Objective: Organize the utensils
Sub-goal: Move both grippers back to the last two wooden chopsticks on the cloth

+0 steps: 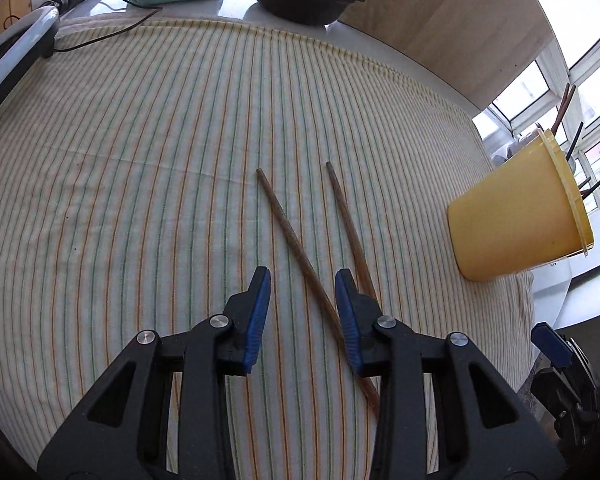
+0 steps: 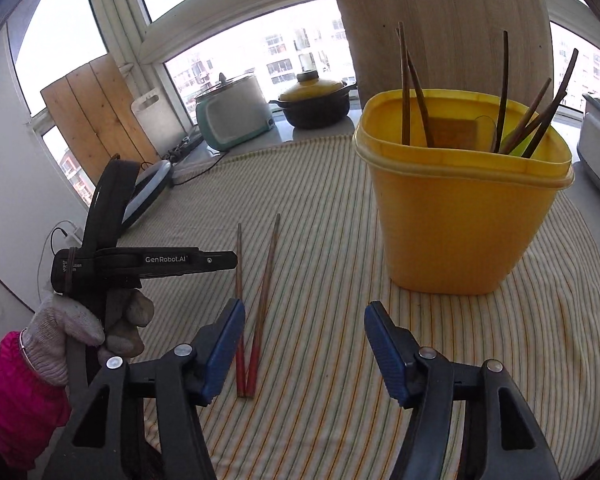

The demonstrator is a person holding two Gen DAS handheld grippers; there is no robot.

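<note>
Two chopsticks (image 1: 296, 240) on striped cloth (image 1: 140, 160), one between parted left claw (image 1: 302, 280)

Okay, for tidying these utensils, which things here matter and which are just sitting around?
Part of the job:
- two brown wooden chopsticks with red ends, lying on the striped cloth
- yellow plastic tub already holding chopsticks

Just lying about:
- black pot with yellow lid
- pale green rice cooker
- wooden boards at the window
</note>
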